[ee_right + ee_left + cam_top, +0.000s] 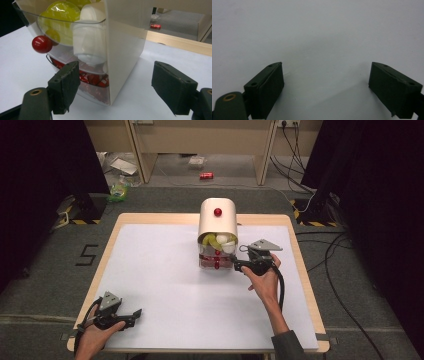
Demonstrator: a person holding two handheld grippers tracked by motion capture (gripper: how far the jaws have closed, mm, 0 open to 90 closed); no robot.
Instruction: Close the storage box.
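From the high view, a cream drawer cabinet (218, 220) stands at the far middle of the white table (165, 285), its upper drawer (218, 241) pulled out and showing yellow-green and white items, with a lower drawer of red items beneath. The right gripper (236, 263) sits just beside the cabinet's front right corner, while the left gripper (134, 315) rests well away from the cabinet, at the table's near left edge. In the left gripper view, the left gripper's jaws stand wide apart over bare white tabletop, holding nothing. In the right gripper view, the right gripper (113, 87) is also spread wide and empty: one jaw lies in front of the cabinet's drawer face, the other out past the cabinet's side wall, so the corner sits between them. A red knob (42, 44) on the open drawer is off to the side of the jaws. The likely risk, as I judge it, is that closing or pushing here catches the cabinet's corner instead of the knob, shoving the light cabinet or spilling the piled drawer.
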